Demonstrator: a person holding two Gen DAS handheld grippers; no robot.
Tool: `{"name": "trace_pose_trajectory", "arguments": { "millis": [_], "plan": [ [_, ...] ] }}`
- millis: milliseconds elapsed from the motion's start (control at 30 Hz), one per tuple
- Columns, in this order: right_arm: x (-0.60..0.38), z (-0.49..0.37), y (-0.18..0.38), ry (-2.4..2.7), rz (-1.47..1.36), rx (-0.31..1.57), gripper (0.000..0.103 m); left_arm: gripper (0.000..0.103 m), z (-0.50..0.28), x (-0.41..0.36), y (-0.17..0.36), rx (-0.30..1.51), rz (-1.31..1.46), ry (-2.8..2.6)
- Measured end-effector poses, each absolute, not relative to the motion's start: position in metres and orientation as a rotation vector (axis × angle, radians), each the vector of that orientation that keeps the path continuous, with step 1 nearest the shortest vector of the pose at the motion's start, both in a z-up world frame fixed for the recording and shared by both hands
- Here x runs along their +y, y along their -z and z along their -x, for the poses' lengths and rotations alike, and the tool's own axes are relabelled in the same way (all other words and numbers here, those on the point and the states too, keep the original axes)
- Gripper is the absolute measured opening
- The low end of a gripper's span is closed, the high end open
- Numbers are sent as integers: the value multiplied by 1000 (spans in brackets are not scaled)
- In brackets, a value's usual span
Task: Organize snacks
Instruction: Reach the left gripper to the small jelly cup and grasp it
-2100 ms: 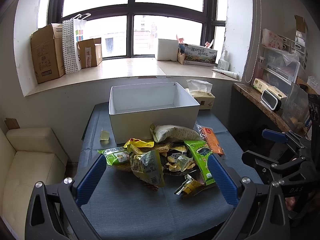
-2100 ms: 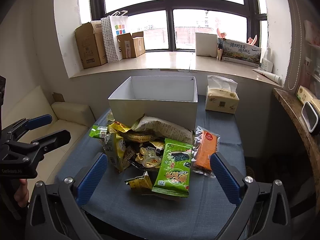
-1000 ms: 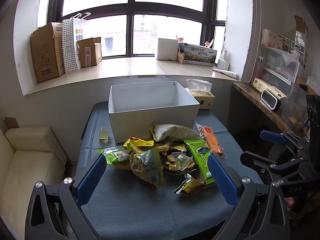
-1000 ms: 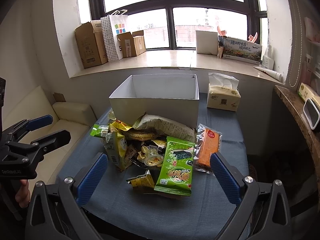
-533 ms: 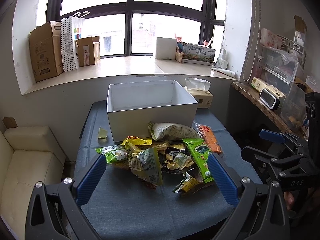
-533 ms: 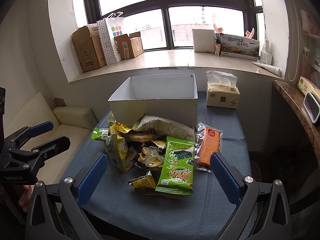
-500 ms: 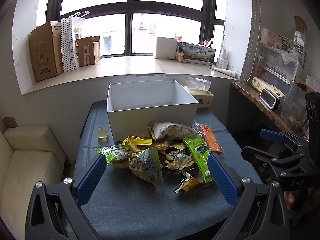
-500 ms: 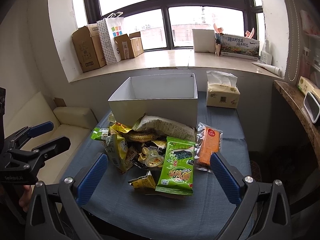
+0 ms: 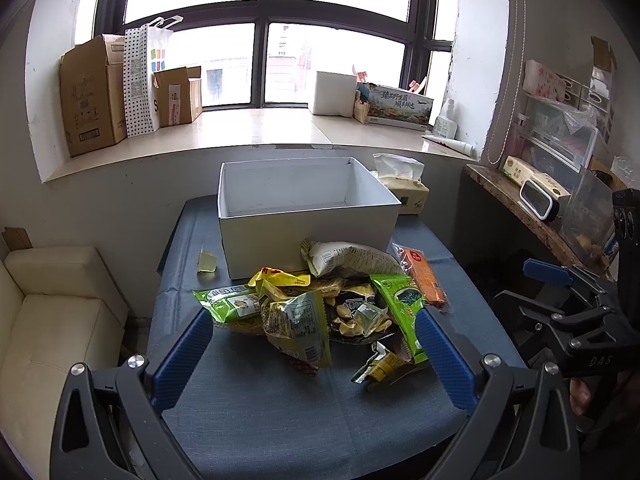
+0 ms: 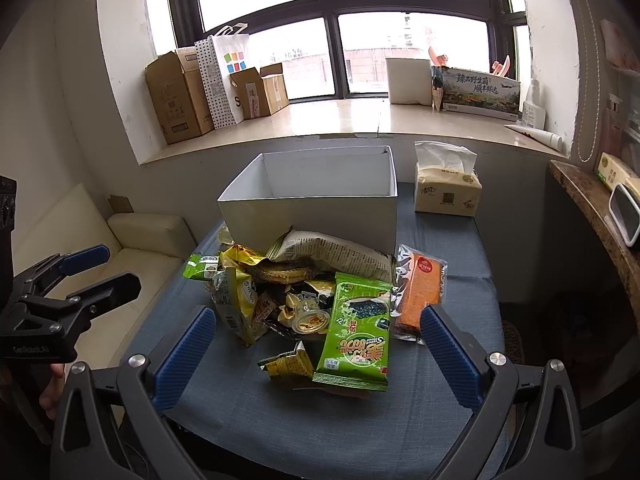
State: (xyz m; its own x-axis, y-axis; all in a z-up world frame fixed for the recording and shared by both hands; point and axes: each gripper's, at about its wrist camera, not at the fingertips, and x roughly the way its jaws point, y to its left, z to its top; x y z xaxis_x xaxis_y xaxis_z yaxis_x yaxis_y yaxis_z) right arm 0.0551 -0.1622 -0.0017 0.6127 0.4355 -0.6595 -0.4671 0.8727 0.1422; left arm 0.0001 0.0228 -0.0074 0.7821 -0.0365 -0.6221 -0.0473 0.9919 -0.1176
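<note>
Snacks [image 10: 320,300] piled, lower packets hidden (labels unreadable), both tongs [image 9: 312,344] [image 10: 318,340] spread wide, empty.

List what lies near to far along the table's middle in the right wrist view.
Small yellow packet → green seaweed pack → jelly cup → large beige bag → white box → windowsill.

Left wrist fisheye, from the near left edge of the counter [image 9: 280,420], facing the window; right wrist fisheye, from the near right edge, facing the same way. Both raised, angled down. Shared: white box [image 9: 308,232] [image 10: 312,216], snack pile [image 9: 320,308] [image 10: 312,296], windowsill; each claw visible in the other's frame
</note>
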Motion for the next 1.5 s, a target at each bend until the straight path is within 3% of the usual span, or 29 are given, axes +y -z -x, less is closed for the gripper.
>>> {"name": "trace_pose_trajectory", "arguments": {
  "millis": [267,500,733,1000,1033,1067,1167,1200,1233,1500],
  "plan": [
    [-162,-59,12,-529,22,779,103,103,-41,111,28,734,198,-56],
    [-159,-69,23,-508,37,820,103,103,-130,175,94,860,97,-114],
    [-165,-84,31,-429,56,858,103,103,-202,189,166,996,-63,-85],
    [-167,-97,39,-395,66,897,103,102,-230,198,188,1008,-78,-69],
    [-167,-98,40,-393,67,901,103,89,-231,197,190,1011,-93,-65],
    [-166,-99,42,-391,72,904,103,65,-233,197,192,1018,-95,-54],
    [-163,-100,44,-393,86,912,103,26,-238,200,193,1040,-54,-28],
    [-163,-101,45,-394,85,912,103,18,-240,200,192,1039,-44,-28],
    [-163,-101,45,-394,84,914,103,13,-241,201,191,1037,-34,-25],
    [-160,-101,46,-402,94,916,103,13,-242,203,183,1012,-1,12]
  ]
}}
